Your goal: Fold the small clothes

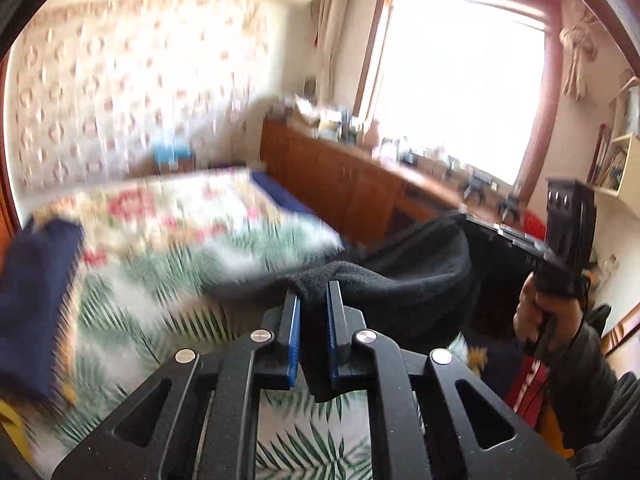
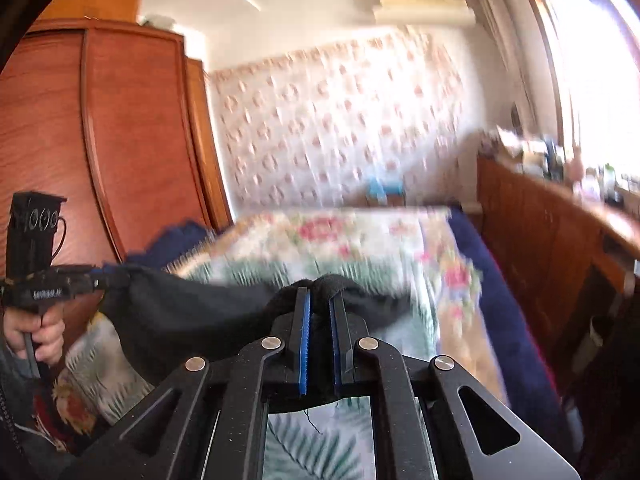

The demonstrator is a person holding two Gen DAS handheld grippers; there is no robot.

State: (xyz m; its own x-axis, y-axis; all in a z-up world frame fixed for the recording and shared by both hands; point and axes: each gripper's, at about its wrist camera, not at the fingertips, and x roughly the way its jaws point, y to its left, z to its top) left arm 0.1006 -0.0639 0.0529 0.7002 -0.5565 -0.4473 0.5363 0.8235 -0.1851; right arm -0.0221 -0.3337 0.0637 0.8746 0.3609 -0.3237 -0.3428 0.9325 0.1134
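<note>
A black garment (image 1: 400, 276) hangs stretched between my two grippers, lifted above the bed (image 1: 180, 220). My left gripper (image 1: 314, 292) is shut on one bunched edge of it, the fabric pinched between the blue pads. From there the cloth runs right toward the person's hand (image 1: 544, 316) that holds the right gripper. In the right wrist view my right gripper (image 2: 320, 292) is shut on the other bunched edge of the black garment (image 2: 180, 308). The cloth sags leftward from it to the left gripper (image 2: 106, 278), which is held in a hand (image 2: 40, 332).
The bed has a flower-and-leaf bedspread (image 2: 360, 248) with a navy border (image 2: 492, 280). A dark blue cloth (image 1: 36, 280) lies at its left. A wooden cabinet (image 1: 340, 184) with clutter runs under the bright window (image 1: 460, 80). A tall wooden wardrobe (image 2: 100, 140) stands at the left.
</note>
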